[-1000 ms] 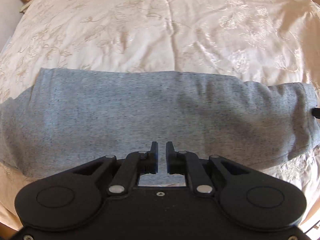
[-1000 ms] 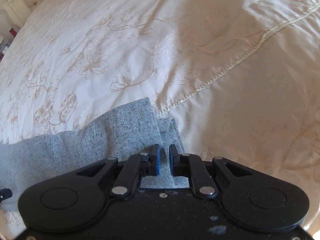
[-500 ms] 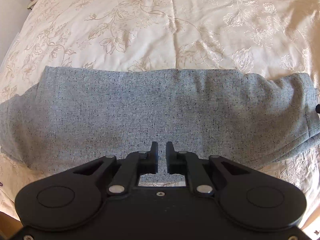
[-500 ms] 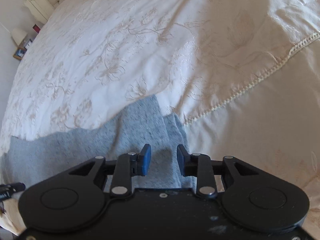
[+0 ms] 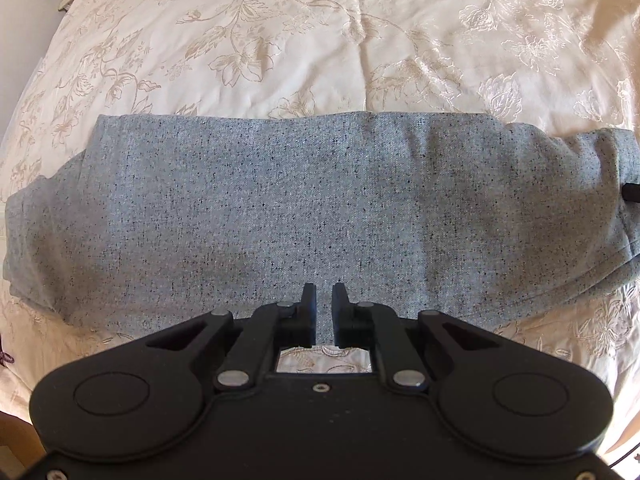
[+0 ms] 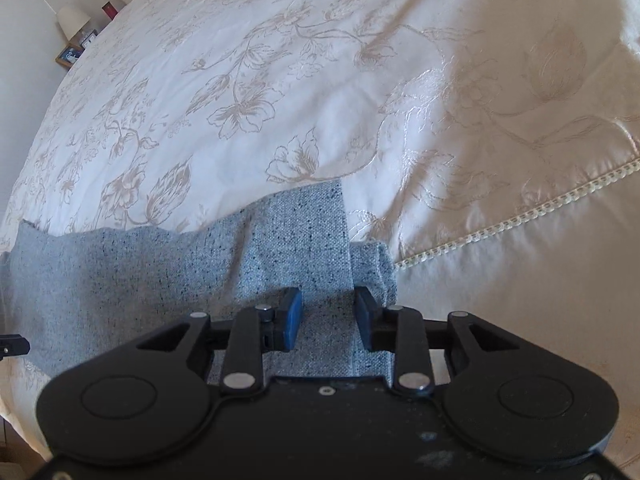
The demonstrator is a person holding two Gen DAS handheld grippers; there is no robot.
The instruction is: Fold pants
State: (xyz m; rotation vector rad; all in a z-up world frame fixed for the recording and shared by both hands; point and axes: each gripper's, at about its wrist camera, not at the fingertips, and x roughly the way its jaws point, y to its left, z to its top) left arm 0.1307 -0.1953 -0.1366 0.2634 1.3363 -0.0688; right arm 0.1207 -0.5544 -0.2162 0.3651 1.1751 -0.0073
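Note:
Grey speckled pants (image 5: 320, 208) lie folded in a long band across the cream bedspread (image 5: 320, 40). My left gripper (image 5: 324, 296) points down at the band's near edge. Its jaws are nearly together and pinch a strip of the fabric. In the right wrist view the pants' end (image 6: 304, 240) lies with a narrower flap on top. My right gripper (image 6: 328, 300) hangs over that end. Its jaws are closing with the flap between them, and the blue pads (image 6: 294, 308) stand clear of the cloth. The right gripper's tip (image 5: 632, 192) pokes in at the band's right end.
A corded seam (image 6: 520, 216) crosses the bedspread to the right of the pants' end. A bedside shelf with a lamp (image 6: 72, 20) and a picture frame (image 6: 68, 56) stands at the far left. The bed's near edge is just below both grippers.
The right gripper's jaws opened wide off the pants' end, then narrowed somewhat, and it shifted so that more of the end shows. The left gripper's jaws kept the same narrow gap.

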